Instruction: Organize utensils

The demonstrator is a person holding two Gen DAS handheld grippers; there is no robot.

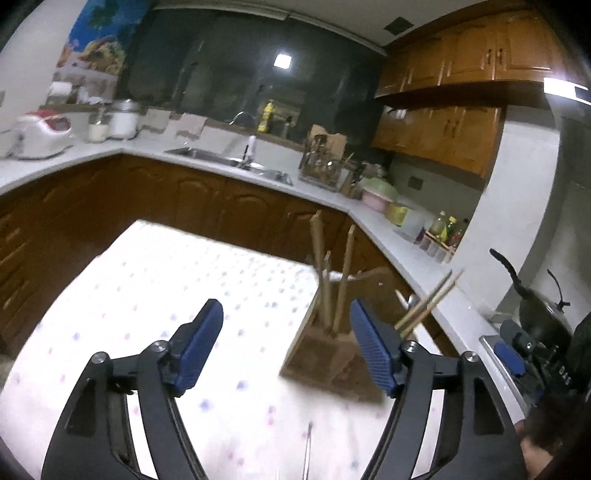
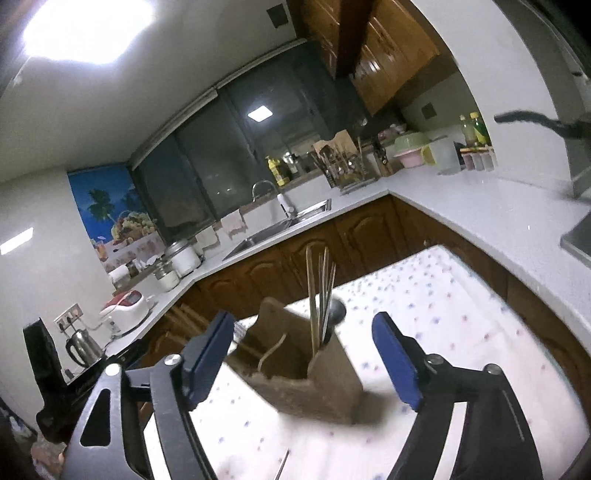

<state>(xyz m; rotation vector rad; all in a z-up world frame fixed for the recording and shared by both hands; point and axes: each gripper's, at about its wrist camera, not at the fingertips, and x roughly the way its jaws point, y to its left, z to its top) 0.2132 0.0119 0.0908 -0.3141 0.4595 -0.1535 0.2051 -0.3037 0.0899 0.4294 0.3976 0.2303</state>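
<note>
A sink (image 2: 280,229) sits in the white countertop (image 2: 461,206), near a rice cooker (image 1: 40,134).

Kitchen, night. L-shaped white stone counter (image 2: 480,206) over dark brown panelled wooden base cabinets (image 2: 369,236); steel sink (image 2: 280,225) at 12 o'clock beneath a dark glazed window (image 2: 229,147). Honey-brown wooden wall cabinets (image 1: 469,55) at 1 o'clock. Blue tropical fruit poster (image 2: 110,214) at 10 o'clock. White walls; bright ceiling light (image 2: 85,26).
</note>
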